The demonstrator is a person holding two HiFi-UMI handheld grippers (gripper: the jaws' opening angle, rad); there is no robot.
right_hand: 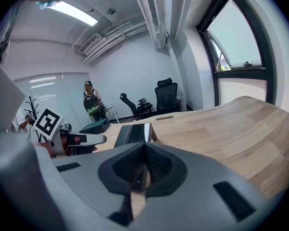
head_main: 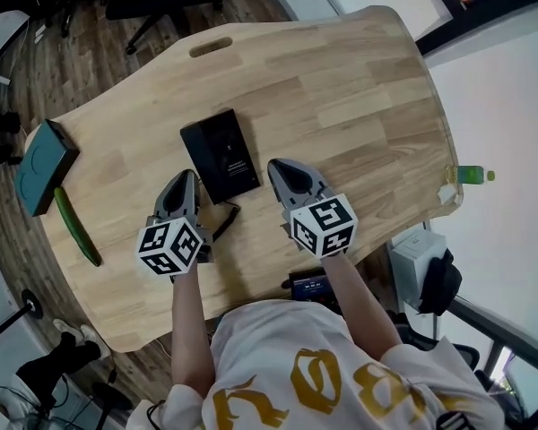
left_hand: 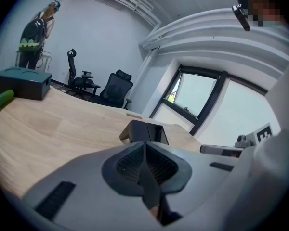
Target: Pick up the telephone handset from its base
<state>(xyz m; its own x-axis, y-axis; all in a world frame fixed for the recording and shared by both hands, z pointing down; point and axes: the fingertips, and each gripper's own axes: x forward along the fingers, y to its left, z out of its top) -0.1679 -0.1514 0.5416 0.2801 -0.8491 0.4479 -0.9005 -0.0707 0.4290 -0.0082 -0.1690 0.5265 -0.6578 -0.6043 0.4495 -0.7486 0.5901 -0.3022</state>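
A black telephone [head_main: 220, 155] lies on the wooden table [head_main: 359, 106], its handset resting on the base and its cord [head_main: 229, 218] trailing toward the near edge. My left gripper [head_main: 186, 182] hovers just left of the phone's near end, jaws together and empty. My right gripper [head_main: 282, 170] is just right of the phone, jaws also together with nothing between them. The left gripper view shows the phone [left_hand: 144, 131] straight ahead beyond the shut left gripper [left_hand: 145, 146]. In the right gripper view the phone [right_hand: 132, 134] sits ahead and slightly left of the right gripper [right_hand: 145, 148].
A dark green box [head_main: 45, 164] and a cucumber [head_main: 76, 227] lie at the table's left end. A green bottle [head_main: 473, 175] stands beyond the right edge. Office chairs [left_hand: 115, 88] and a person [right_hand: 91, 105] are at the room's far side.
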